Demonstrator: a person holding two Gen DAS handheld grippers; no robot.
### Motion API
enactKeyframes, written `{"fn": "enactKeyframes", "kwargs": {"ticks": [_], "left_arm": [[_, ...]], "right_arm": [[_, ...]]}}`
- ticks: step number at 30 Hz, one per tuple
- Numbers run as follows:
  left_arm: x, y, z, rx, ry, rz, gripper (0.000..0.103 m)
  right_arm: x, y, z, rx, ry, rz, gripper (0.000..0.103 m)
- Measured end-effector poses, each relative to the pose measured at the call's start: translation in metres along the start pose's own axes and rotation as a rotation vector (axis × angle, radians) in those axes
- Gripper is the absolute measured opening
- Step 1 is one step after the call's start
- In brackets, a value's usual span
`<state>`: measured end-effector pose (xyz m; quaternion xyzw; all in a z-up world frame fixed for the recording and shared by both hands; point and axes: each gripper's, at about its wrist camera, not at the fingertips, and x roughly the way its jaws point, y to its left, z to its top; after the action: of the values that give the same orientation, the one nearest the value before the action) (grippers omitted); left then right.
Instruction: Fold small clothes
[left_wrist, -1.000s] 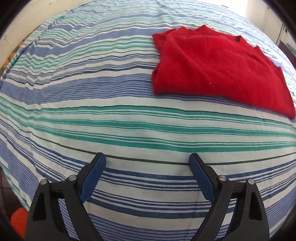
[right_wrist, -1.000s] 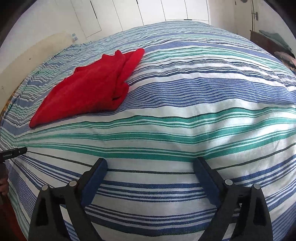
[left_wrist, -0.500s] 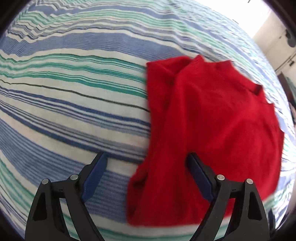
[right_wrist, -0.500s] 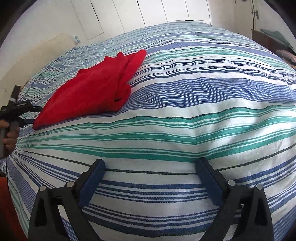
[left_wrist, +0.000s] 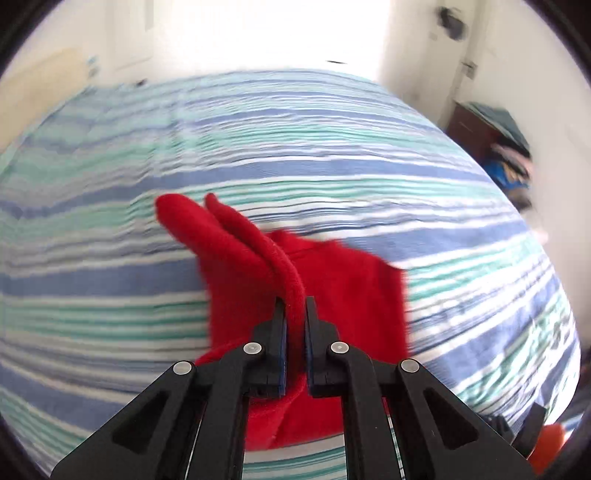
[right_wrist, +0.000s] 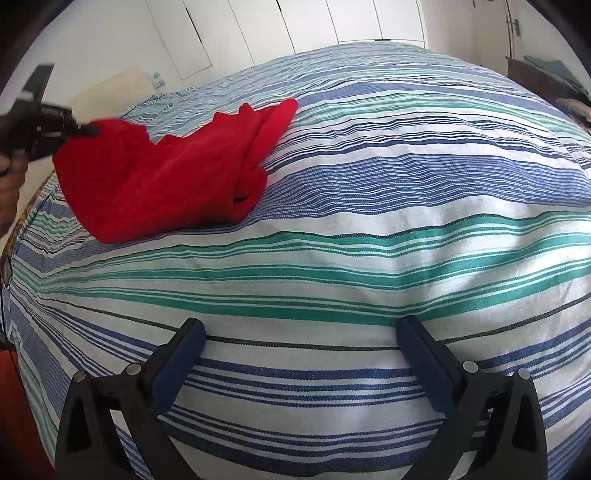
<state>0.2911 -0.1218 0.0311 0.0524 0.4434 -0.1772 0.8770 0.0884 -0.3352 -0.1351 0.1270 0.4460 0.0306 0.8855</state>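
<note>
The red garment (right_wrist: 170, 173) lies on the far left part of the striped bed (right_wrist: 369, 229), its long axis running from the raised near-left corner to the far tip. The left gripper (left_wrist: 294, 321) has its fingers clamped on that lifted edge; the right gripper (right_wrist: 301, 354), fingers wide and empty, hangs well apart from it. No containers show

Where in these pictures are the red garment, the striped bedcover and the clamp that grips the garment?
red garment (right_wrist: 166, 184), right wrist view, middle of its folded body.
striped bedcover (right_wrist: 369, 229), right wrist view, bare white stripe.
left gripper (left_wrist: 294, 314), left wrist view, between its fingertips, shut on the garment's edge.
</note>
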Motion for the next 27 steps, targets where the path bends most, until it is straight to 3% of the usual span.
{"fn": "enactKeyframes", "kwargs": {"ticks": [4,6,8,10,11,12,13,15,18,20,24,27], "left_arm": [[0.065,-0.081,-0.017,0.054,0.075,-0.055,0.011],[0.096,-0.101,-0.039,0.058,0.194,-0.040,0.018],[0.091,-0.101,-0.053,0.046,0.224,-0.038,0.022],[0.058,-0.089,-0.063,0.044,0.162,-0.074,0.048],[0.036,-0.075,-0.069,0.033,0.117,-0.078,0.072],[0.014,-0.056,-0.076,0.016,0.067,-0.070,0.087],[-0.004,-0.035,-0.085,-0.004,0.024,-0.057,0.090],[-0.025,0.019,-0.107,-0.065,0.010,-0.008,0.091],[-0.031,0.094,-0.147,-0.196,0.083,0.074,0.086],[-0.033,0.129,-0.180,-0.285,0.119,0.114,0.085],[-0.033,0.151,-0.225,-0.367,0.167,0.153,0.085],[-0.032,0.150,-0.241,-0.409,0.189,0.139,0.083]], "right_arm": [[0.000,0.000,0.000,0.002,-0.001,0.002,0.103],[0.000,0.000,0.000,0.002,-0.001,0.002,0.103],[-0.001,0.000,0.000,0.004,-0.001,0.007,0.103],[-0.001,-0.001,0.000,0.012,-0.004,0.019,0.103],[-0.002,-0.002,0.000,0.018,-0.006,0.027,0.103],[-0.002,-0.004,0.000,0.024,-0.010,0.035,0.103],[-0.002,-0.005,0.000,0.030,-0.010,0.043,0.103],[-0.002,-0.006,0.003,0.043,-0.004,0.056,0.103],[-0.012,-0.006,0.015,0.098,0.018,0.068,0.102],[-0.023,-0.001,0.026,0.168,-0.017,0.154,0.100],[-0.019,0.033,0.059,0.276,-0.023,0.355,0.100],[0.006,0.058,0.090,0.291,-0.009,0.321,0.098]]}}
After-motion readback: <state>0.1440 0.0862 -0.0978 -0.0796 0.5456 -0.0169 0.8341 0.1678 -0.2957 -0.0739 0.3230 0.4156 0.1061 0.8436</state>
